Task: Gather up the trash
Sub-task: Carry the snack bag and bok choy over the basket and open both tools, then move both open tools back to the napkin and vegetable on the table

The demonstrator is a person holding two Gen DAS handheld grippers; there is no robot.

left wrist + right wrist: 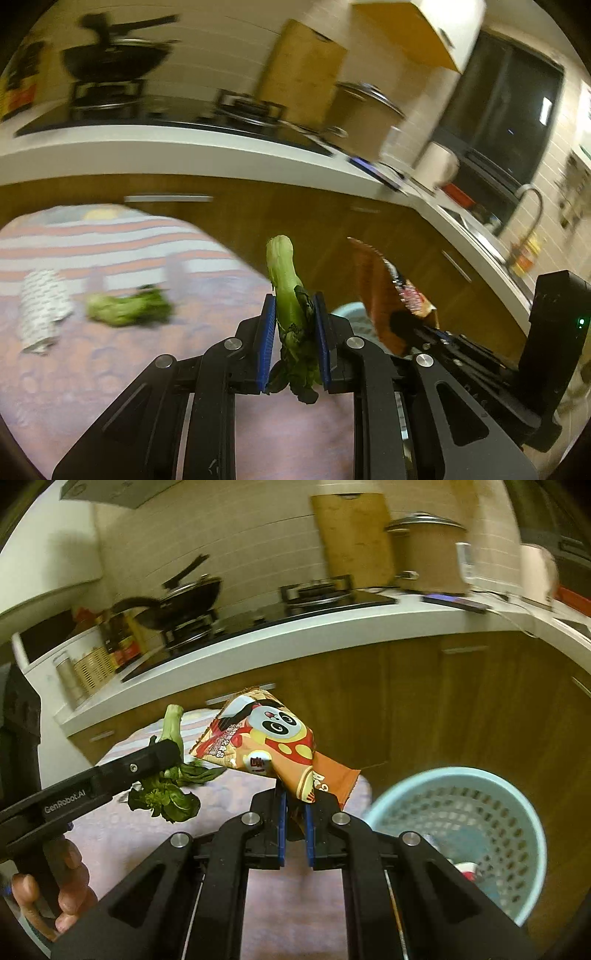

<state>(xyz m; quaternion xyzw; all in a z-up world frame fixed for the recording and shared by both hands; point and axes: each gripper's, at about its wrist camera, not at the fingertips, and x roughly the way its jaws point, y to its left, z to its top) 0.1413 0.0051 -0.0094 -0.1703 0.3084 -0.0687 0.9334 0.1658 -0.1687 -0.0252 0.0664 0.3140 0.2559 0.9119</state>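
Observation:
My left gripper (294, 306) is shut on a stalk of green leafy vegetable (290, 291), pale stem up and wilted leaves hanging between the blue pads. The same vegetable (171, 786) shows at the left of the right wrist view, held in the left gripper (162, 753). My right gripper (295, 805) is shut on an orange snack wrapper (266, 746) with a panda print, lifted above the table. That wrapper (384, 291) also appears right of the vegetable in the left wrist view. A light blue perforated trash basket (517, 812) stands low at the right with some rubbish inside.
On the pink patterned tablecloth (110, 369) lie another leafy vegetable piece (127, 304) and a crumpled printed paper wrap (42, 310). Behind runs a white kitchen counter (295, 635) with a stove, a pan (173, 602), a cutting board and a rice cooker (428, 554). A hand (66, 882) grips the left tool.

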